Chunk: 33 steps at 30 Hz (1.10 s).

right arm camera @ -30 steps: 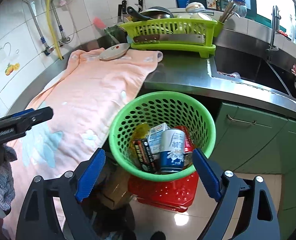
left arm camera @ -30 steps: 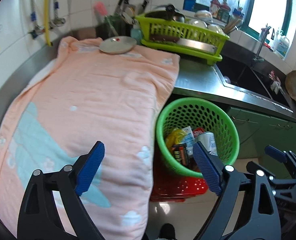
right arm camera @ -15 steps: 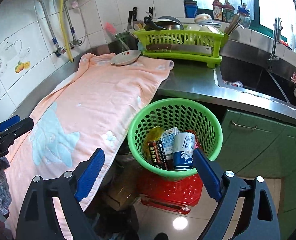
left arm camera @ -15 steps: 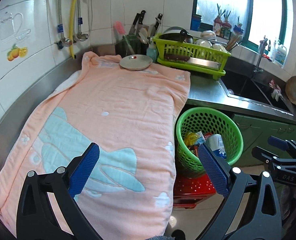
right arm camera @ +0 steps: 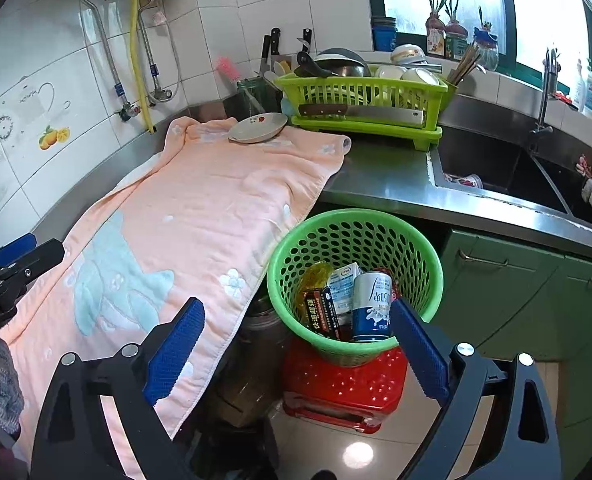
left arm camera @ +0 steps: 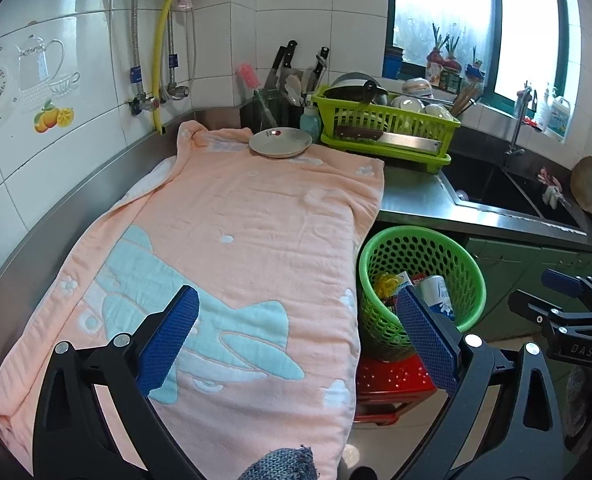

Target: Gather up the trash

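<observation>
A green perforated basket stands on a red stool beside the counter. It holds a blue-and-white can, a white carton, a dark red packet and a yellow wrapper. It also shows in the left wrist view. My left gripper is open and empty above the pink towel. My right gripper is open and empty, above and in front of the basket.
A white plate lies at the towel's far end. A lime dish rack with bowls and a cleaver stands behind. The steel sink is at right, green cabinets below it.
Both grippers have drawn up and back from the basket, so more of the counter and wall shows. Both stay open and empty.
</observation>
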Motion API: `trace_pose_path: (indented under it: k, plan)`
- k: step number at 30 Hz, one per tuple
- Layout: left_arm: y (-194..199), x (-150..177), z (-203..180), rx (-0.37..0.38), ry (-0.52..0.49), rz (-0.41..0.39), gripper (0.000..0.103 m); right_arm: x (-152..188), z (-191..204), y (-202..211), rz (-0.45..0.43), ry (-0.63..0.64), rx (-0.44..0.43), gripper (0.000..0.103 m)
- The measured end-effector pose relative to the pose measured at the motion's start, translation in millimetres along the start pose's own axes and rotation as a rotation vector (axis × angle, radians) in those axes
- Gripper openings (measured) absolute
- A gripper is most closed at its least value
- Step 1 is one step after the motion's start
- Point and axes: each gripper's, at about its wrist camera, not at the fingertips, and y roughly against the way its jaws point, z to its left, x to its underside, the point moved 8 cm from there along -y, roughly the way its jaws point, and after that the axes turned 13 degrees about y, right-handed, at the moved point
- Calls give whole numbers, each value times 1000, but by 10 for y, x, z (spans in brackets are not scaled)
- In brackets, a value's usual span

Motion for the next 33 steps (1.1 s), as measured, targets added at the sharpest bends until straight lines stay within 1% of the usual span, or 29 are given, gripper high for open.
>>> trace_pose_path:
  k: [4,10,18,33]
  plan:
    - [50,-5,11,-3,4,-8,98,-34,-7,90,-20,-1,9,92]
    - [130,-34,-43,0,-21,-36,98,-58,-6,168,-39,-4,20,92]
    - [151,-9,-93,3,-54,-45,98,-72,-40,237,-51,-10,36,92]
    - [182,-16,-132,7,-58,-56,98,-84,-43,295,-62,-8,40,92]
